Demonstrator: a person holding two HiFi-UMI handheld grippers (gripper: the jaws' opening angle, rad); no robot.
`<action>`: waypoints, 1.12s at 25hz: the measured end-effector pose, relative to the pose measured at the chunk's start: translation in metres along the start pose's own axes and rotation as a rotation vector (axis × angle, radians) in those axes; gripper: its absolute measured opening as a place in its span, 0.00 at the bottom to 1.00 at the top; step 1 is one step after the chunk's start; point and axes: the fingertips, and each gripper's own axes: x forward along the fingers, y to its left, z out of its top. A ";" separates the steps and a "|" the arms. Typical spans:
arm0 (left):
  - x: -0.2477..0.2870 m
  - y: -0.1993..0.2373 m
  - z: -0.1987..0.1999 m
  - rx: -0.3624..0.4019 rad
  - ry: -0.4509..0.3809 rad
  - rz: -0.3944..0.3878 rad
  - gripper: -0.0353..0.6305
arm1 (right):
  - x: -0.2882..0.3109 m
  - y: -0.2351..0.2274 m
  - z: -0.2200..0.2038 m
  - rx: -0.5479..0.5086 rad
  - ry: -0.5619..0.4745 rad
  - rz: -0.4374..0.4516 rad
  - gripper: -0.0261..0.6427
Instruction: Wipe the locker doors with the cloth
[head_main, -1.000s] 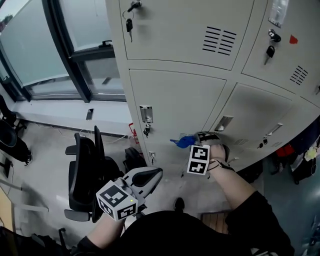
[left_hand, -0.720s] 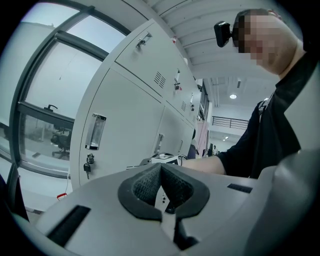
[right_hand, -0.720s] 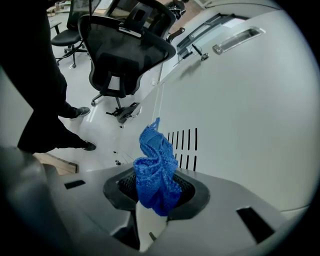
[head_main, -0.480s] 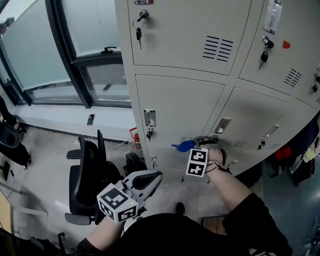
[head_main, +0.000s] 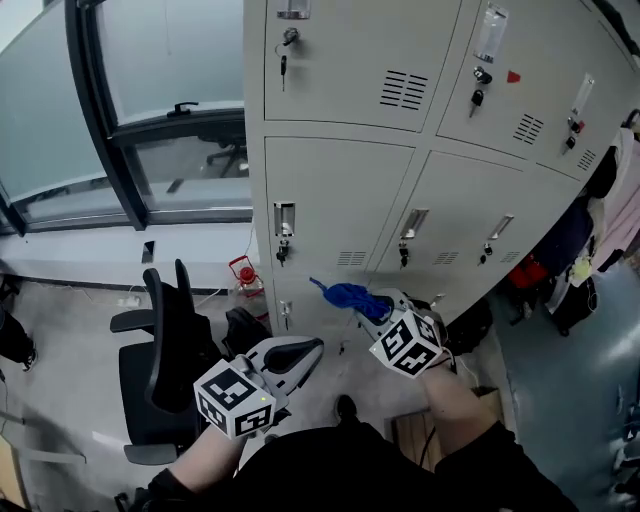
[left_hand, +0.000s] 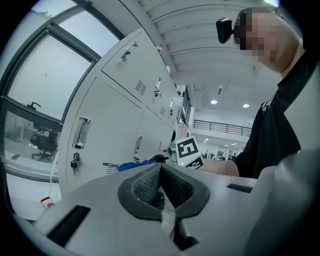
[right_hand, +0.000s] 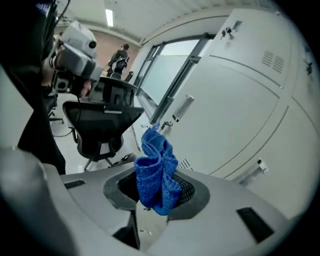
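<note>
Compared with a second ago, the right gripper sits lower and nearer the person's body. It was then up against the louvred vents of the lower locker doors; now it is below them, in front of the bottom row. The head view has also swung to the right, so more doors, with their handles and hanging keys, show on that side. The left gripper is in nearly the same spot as before.

The right gripper is clamped on the blue cloth. In the right gripper view the cloth stands bunched and folded out of the closed jaws, its free end rising toward the lockers. The cloth is close in front of a bottom door, but no view shows whether its tip touches the metal. The right forearm reaches forward from the lower right, bare below a dark sleeve, and the marker cube faces up toward the camera.

The left gripper is held low, close to the torso, with its jaws pointing up and to the right at the lockers. In its own view the two padded jaws are pressed together with nothing between them. A black office chair stands on the floor to the left, under the window.
</note>
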 end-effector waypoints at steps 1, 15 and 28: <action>-0.001 -0.006 -0.004 -0.004 -0.002 -0.024 0.06 | -0.010 0.008 0.002 0.034 -0.019 -0.016 0.19; 0.040 -0.122 -0.028 0.017 0.010 -0.039 0.06 | -0.169 0.062 -0.016 0.520 -0.507 0.097 0.19; 0.105 -0.244 -0.026 0.124 0.001 0.068 0.06 | -0.289 0.068 -0.079 0.588 -0.709 0.124 0.19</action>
